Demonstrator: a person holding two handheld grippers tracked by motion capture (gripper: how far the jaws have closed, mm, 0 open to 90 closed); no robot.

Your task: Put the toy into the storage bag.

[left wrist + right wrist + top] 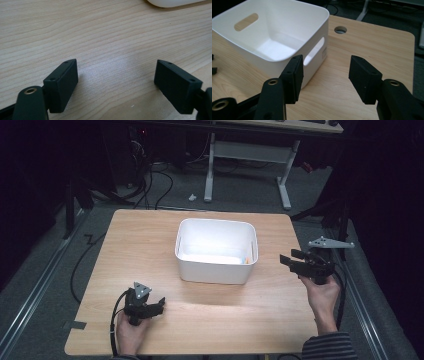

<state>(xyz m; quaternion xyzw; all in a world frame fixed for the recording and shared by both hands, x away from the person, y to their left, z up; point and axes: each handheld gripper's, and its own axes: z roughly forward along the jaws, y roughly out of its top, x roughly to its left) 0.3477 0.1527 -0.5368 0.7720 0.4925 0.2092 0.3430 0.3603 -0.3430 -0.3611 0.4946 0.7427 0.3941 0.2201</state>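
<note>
While upright, bin (216,251) lengthwise left-right

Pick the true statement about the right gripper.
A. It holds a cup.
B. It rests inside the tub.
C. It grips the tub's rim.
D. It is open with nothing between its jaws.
D: the right gripper has its jaws apart with bare table between them, beside the white tub.

Wooden table (210,320), white desk frame (247,155) behind
</note>
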